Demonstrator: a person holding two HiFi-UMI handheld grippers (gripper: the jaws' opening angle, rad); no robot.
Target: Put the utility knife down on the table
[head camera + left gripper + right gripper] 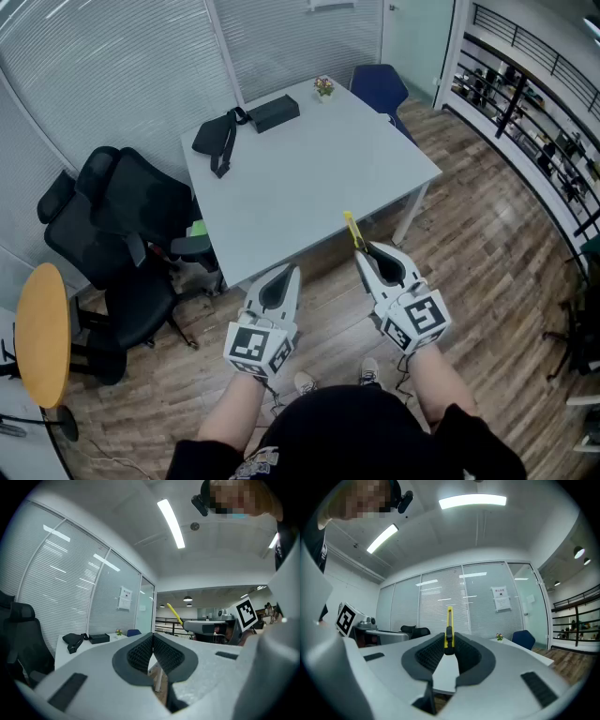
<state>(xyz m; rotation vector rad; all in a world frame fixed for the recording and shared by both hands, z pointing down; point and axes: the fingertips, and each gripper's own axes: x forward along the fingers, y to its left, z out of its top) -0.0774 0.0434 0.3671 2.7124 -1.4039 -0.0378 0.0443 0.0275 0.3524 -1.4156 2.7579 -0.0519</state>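
Now | right tongs (364, 255) clamped on utility knife (352, 228), long axis running forward past tips | aloft at counter (309, 178) front edge, counter surface ahead | left tongs (292, 272) pressed together, empty, alongside.

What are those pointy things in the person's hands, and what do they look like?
The left gripper and right gripper are pale grey tapered shells with dark ribbed pads inside, each carrying a cube of black-and-white square markers. The person wears a black short-sleeved top.
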